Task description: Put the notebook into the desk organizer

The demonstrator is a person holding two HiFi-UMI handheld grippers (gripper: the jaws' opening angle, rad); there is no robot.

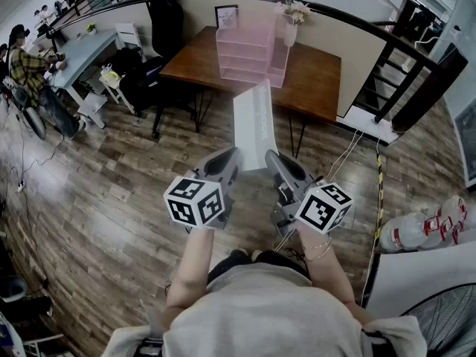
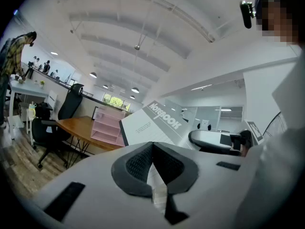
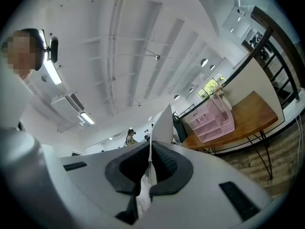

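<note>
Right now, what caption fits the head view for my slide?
The left tool and right tool hold a notebook short of the pink organizer on a desk.

Desk organizer (image 1: 245,50) sits on desk (image 1: 316,80) behind notebook (image 1: 254,129).

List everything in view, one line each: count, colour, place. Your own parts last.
notebook: one, white, in the air between both claws.
desk organizer: one, pink, on the table.
table: one, brown, ahead by the wall.
vase: one, pale, on the table right of the desk organizer.
office chairs: two, black, left of the table.
water bottles: two or more, clear, on the floor at right.
left claw: one, grey, shut on the notebook.
right claw: one, grey, shut on the notebook.
</note>
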